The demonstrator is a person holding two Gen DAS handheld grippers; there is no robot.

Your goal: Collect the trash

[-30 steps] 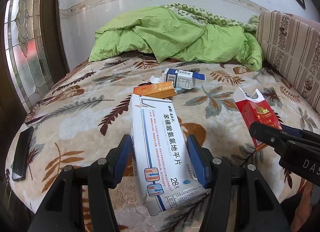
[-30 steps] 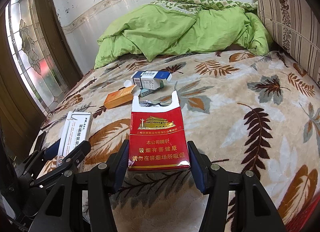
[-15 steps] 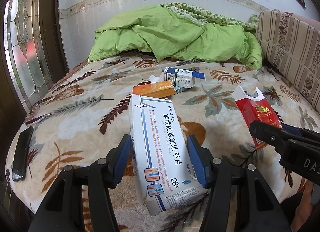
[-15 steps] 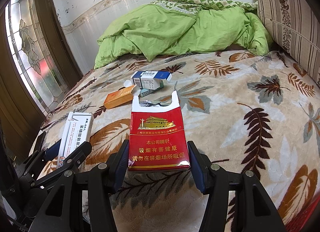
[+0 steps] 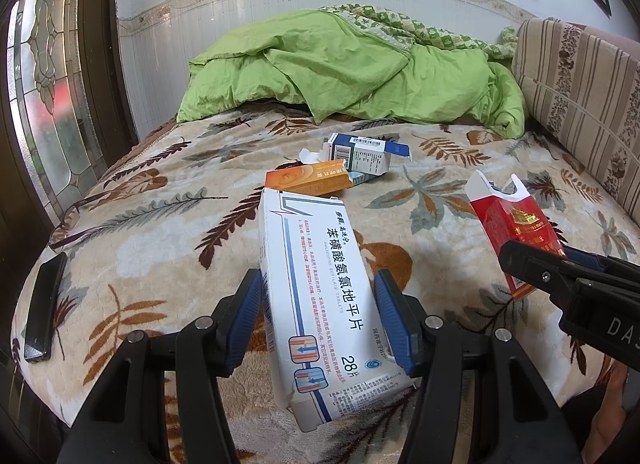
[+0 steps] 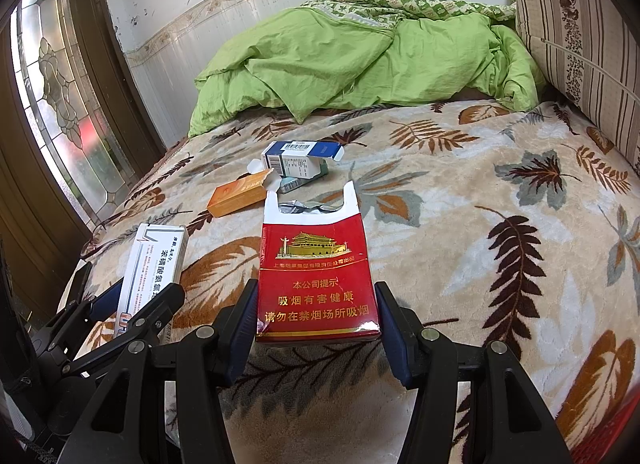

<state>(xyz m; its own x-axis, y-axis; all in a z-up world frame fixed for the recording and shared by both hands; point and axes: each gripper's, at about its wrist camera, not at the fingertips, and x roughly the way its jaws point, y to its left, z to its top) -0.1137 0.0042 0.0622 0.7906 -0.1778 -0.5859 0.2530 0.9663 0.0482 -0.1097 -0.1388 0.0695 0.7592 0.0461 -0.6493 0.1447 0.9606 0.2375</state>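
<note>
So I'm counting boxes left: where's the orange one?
The orange box lies mid-bed, beyond the white tablet box, touching the blue-and-white box.

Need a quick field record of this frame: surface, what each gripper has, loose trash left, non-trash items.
surface: leaf-print blanket on a bed
left gripper: jaws closed on white medicine box
right gripper: jaws closed on red cigarette pack, top torn open
loose trash: orange box; blue-and-white box, both mid-bed, touching
non-trash: black phone at left edge; green duvet at far end
</note>
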